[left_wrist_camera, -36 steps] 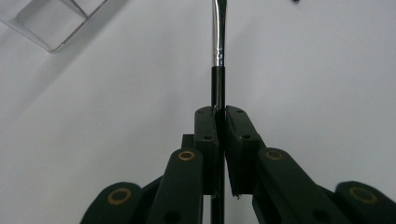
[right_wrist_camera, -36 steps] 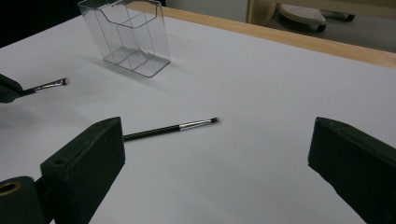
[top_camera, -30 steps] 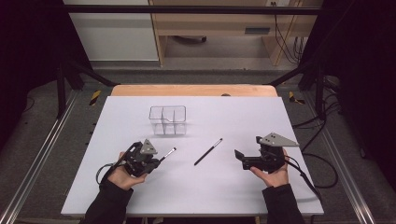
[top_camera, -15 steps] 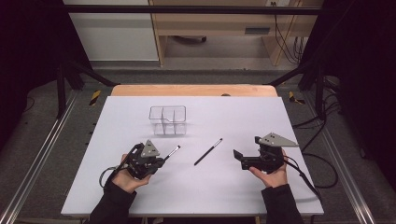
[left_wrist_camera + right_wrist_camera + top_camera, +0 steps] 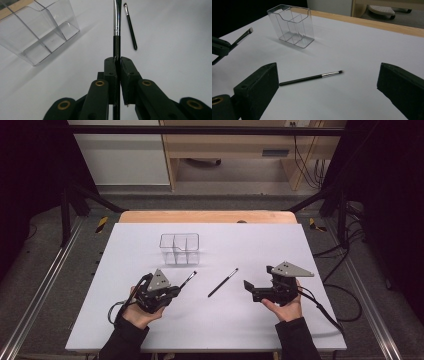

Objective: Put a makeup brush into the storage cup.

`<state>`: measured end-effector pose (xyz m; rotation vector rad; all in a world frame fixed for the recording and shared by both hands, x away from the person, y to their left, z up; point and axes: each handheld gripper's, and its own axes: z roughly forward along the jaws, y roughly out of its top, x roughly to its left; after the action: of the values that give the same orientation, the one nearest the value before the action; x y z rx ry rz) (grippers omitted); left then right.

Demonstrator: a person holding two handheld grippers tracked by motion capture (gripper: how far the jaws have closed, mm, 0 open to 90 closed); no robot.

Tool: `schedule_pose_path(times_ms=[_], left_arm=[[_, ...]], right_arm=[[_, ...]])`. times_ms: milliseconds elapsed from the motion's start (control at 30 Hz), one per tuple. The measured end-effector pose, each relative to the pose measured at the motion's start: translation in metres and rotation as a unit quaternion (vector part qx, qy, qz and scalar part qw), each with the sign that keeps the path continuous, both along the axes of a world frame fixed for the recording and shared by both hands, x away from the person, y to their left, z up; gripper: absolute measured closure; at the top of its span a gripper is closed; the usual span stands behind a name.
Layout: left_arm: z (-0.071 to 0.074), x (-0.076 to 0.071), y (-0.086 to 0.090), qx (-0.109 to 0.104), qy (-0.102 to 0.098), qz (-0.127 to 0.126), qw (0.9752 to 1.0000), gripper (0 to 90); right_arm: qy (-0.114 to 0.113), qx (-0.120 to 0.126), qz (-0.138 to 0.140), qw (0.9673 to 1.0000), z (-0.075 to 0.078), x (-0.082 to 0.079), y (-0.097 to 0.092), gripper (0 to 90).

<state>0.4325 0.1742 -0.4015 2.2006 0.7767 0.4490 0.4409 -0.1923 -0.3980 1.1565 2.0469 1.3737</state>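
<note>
My left gripper [image 5: 172, 291] at the front left of the white table is shut on the black handle of a slim makeup brush [image 5: 189, 279], whose bristle end points toward the far right. In the left gripper view the jaws [image 5: 116, 62] pinch that brush [image 5: 116, 25] and its silver ferrule sticks out ahead. A second black brush [image 5: 223, 282] lies loose on the table between the two grippers, seen also in the right gripper view [image 5: 309, 78]. My right gripper [image 5: 248, 287] is open at the front right, its jaws [image 5: 328, 73] wide apart and facing the loose brush.
A clear plastic organizer [image 5: 179, 248] with several compartments stands behind the left gripper, upright and with nothing in it [image 5: 292, 25]. The table's wooden far edge [image 5: 205, 216] lies beyond it. Cables trail off the table's right side.
The held brush's tip has edged slightly up and to the right with the left gripper. The right gripper and the loose brush have stayed put.
</note>
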Motion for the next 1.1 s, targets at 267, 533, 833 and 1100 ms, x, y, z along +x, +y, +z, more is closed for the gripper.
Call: schedule_pose_path(times_ms=[267, 533, 833, 1100], left_arm=[[0.008, -0.001, -0.004, -0.018, -0.016, 0.005, 0.9997, 83.1], [0.014, 0.001, -0.017, -0.040, -0.032, 0.010, 0.9986, 83.1], [0.017, 0.000, -0.028, -0.061, -0.044, 0.015, 0.9970, 83.1], [0.016, -0.002, -0.036, -0.084, -0.050, 0.022, 0.9950, 83.1]], right_arm=[[-0.013, 0.015, 0.000, 0.9998, 0.011, 0.001, 0.005, 6.0], [-0.025, 0.033, 0.008, 0.9991, 0.022, 0.004, 0.023, 7.1], [-0.020, 0.061, 0.027, 0.9976, 0.029, 0.007, 0.038, 7.6], [-0.014, 0.075, 0.037, 0.9964, 0.028, 0.009, 0.048, 7.4]])
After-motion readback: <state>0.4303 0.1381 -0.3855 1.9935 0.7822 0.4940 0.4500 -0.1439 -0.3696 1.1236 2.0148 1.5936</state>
